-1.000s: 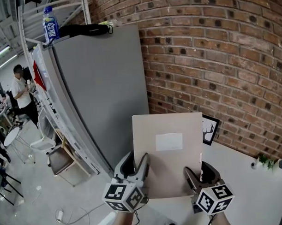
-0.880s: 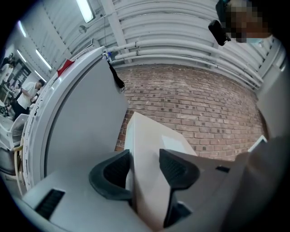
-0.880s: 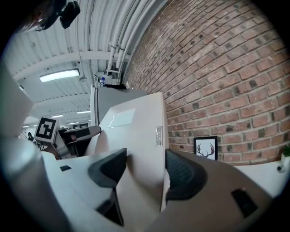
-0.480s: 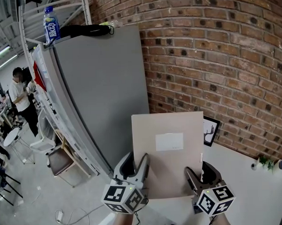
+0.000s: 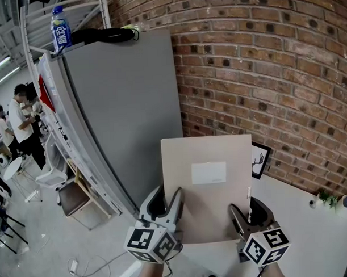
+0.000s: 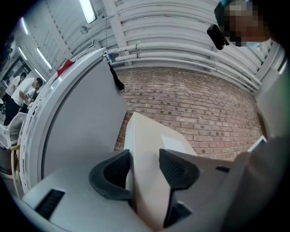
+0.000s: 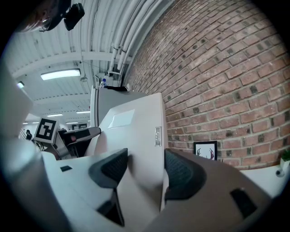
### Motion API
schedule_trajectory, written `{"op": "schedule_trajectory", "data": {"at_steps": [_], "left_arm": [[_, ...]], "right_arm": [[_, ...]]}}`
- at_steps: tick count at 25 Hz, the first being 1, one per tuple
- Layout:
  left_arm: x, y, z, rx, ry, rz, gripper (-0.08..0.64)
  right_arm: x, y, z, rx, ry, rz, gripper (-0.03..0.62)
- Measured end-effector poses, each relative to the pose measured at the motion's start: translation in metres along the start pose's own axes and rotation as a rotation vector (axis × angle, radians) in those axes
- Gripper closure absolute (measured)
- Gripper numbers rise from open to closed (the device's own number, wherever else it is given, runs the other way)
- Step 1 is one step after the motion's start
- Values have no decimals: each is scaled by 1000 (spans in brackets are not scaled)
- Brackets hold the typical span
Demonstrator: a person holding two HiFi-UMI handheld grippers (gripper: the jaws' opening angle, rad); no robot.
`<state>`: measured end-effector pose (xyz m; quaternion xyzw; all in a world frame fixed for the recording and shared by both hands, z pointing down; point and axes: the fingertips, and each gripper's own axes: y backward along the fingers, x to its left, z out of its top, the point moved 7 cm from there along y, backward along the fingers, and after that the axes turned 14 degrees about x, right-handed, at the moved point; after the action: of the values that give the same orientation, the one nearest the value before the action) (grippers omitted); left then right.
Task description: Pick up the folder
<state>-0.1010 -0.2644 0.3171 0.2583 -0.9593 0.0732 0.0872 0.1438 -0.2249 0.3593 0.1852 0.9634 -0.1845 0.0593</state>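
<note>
A beige folder [image 5: 208, 185] with a pale blank label stands upright in the air in front of the brick wall, gripped at its lower edge from both sides. My left gripper [image 5: 166, 202] is shut on its lower left corner, and the left gripper view shows the folder [image 6: 154, 149] wedged between the dark pads [image 6: 179, 167]. My right gripper [image 5: 246, 212] has its jaws closing on the lower right part of the spine. In the right gripper view the folder [image 7: 136, 131] fills the gap between the pads [image 7: 181, 172].
A tall grey cabinet [image 5: 121, 108] stands on the left, with a bottle [image 5: 61, 28] on top. The brick wall [image 5: 262, 64] is close behind. A small framed antler picture [image 5: 258, 160] leans on a white table [image 5: 313, 232]. People [image 5: 19, 123] and a chair [image 5: 73, 195] are far left.
The folder and both grippers stay almost where they were, the folder's top edge only a touch higher. The person in the background at left has stepped further left.
</note>
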Motion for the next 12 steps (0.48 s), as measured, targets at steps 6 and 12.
{"op": "schedule_trajectory", "data": {"at_steps": [6,12], "left_arm": [[1,-3,0,-1,3,-4,360],[-1,-4,2,-4,-7,-1,360]], "right_arm": [[-1,-1,1,-7,0,-3,334],[-4,-1,2,-10,-2,-3,336]]}}
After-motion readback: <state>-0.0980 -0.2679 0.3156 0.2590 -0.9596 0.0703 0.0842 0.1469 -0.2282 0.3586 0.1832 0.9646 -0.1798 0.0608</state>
